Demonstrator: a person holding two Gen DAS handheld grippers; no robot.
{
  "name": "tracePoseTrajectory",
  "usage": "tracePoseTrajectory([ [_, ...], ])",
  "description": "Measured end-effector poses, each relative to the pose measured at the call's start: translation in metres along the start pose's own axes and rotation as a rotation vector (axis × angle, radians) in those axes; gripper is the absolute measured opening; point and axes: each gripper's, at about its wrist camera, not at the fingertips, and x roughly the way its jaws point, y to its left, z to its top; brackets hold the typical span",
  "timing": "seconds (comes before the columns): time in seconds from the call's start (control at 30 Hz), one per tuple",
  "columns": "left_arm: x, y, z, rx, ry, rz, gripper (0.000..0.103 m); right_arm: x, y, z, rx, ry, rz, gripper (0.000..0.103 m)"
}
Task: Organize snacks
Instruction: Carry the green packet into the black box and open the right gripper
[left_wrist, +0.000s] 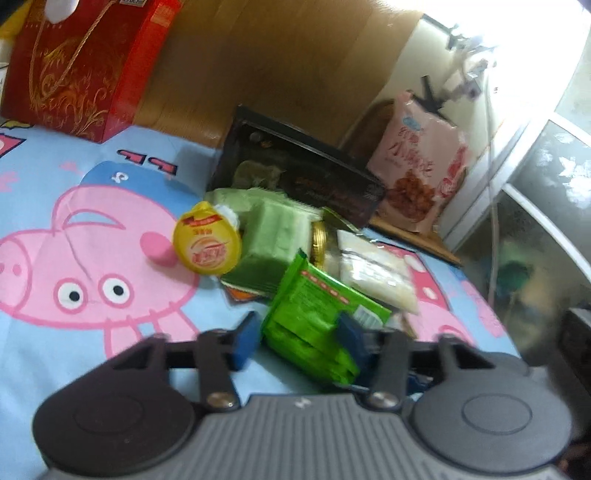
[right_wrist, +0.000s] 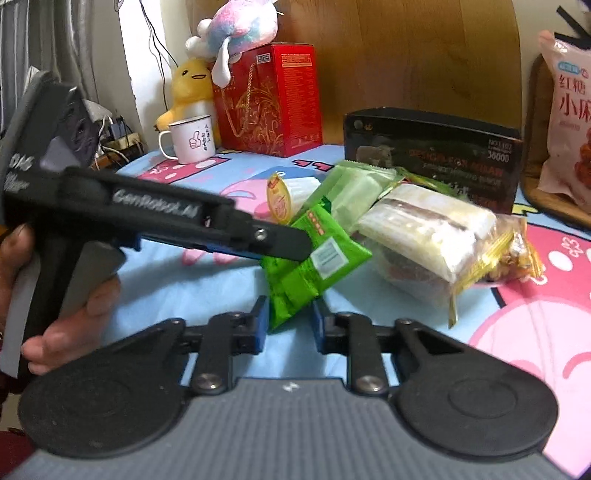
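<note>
Surface: blue cartoon-pig cloth (left_wrist: 92, 258) over all of it. Red gift box (right_wrist: 267, 99) at the back, beside a white enamel mug (right_wrist: 190, 142). Black carton (left_wrist: 299, 173) lies behind the snack pile; pink snack bag (left_wrist: 421, 173) stands off its far end. Pile, centre: pale green wrapped packs (left_wrist: 277, 236), clear-wrapped white pack (left_wrist: 373, 273), yellow-lidded cup (left_wrist: 207, 240) tipped on its side, bright green snack packet (left_wrist: 314, 325) nearest. Left gripper (left_wrist: 299, 339): fingers spread, either side of the green packet, contact unclear. Right gripper (right_wrist: 288, 325): fingers apart, packet's lower corner between them.
</note>
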Motion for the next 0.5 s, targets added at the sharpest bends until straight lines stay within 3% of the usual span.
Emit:
tracePoseTrajectory([
  [0.2, -0.021, -0.016, 0.008, 0.004, -0.065, -0.011, 0.042, -0.024, 0.004, 0.002, -0.019, -0.083, 0.063, 0.021],
  [0.33, -0.013, -0.033, 0.043, 0.04, -0.108, -0.021, 0.042, -0.032, -0.01, 0.023, 0.014, -0.171, 0.053, 0.021],
  [0.5, 0.026, -0.049, 0.094, 0.079, -0.138, 0.004, 0.042, -0.019, -0.05, 0.063, 0.083, -0.228, 0.007, 0.021],
])
